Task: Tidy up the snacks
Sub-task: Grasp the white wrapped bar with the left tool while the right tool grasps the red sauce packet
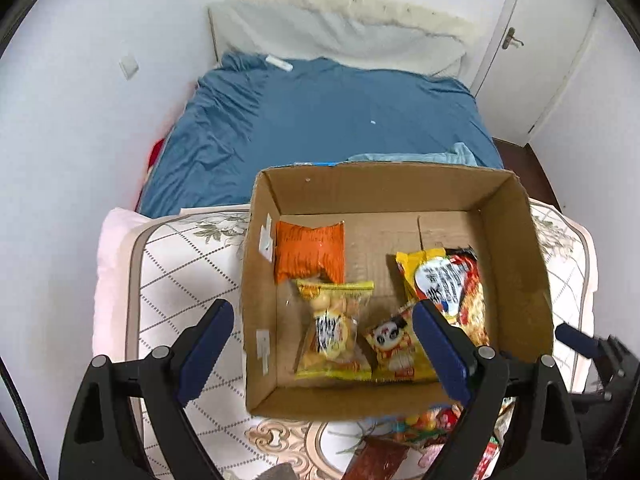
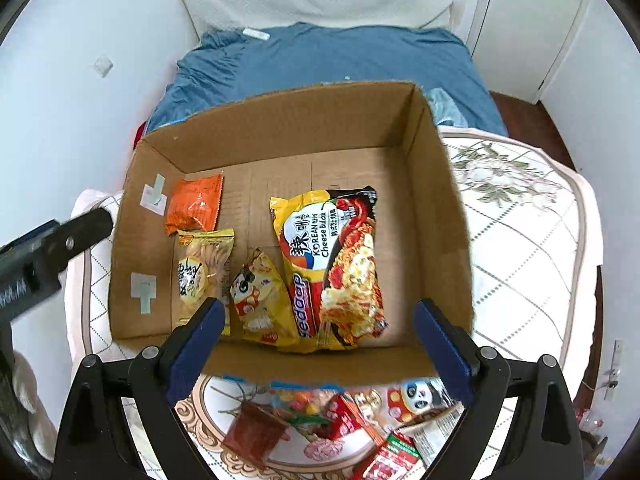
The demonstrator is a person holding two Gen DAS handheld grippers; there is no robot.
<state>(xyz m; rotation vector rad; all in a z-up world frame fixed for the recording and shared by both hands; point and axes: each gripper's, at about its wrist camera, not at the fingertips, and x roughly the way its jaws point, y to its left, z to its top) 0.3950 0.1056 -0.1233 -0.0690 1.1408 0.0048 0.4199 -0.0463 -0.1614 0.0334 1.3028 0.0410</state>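
Nearest of all, the left gripper [image 1: 324, 340] with its blue pads is seen spread wide, and nothing is held between its two fingers. The right gripper [image 2: 320, 340], also with blue pads, is spread wide too, and nothing is held in it. Just under both grippers, a heap of loose snack packets [image 2: 360, 420] is spread on the near edge of the white quilted mat with flowers [image 2: 532, 248]; a flat brown-red packet [image 2: 254, 434] and a white packet with a panda face [image 2: 416, 396] can be picked out in it. Behind the heap, an open brown cardboard box [image 2: 440, 208] is set on the mat, close to its left edge. Four packets are laid on the box floor. A small yellow packet with a cartoon face [image 2: 260, 300] is placed by the near wall. A clear yellow bag of round biscuits [image 1: 332, 332] is laid just left of it, near the left wall. A big yellow and red noodle packet [image 2: 332, 268] is laid to the right, touching the small yellow packet. An orange crinkly packet [image 1: 310, 254] is placed farther back in the left part of the box. Behind the box, a bed with a blue sheet [image 1: 320, 112] is seen, and a white pillow [image 1: 340, 28] is propped at its far end.
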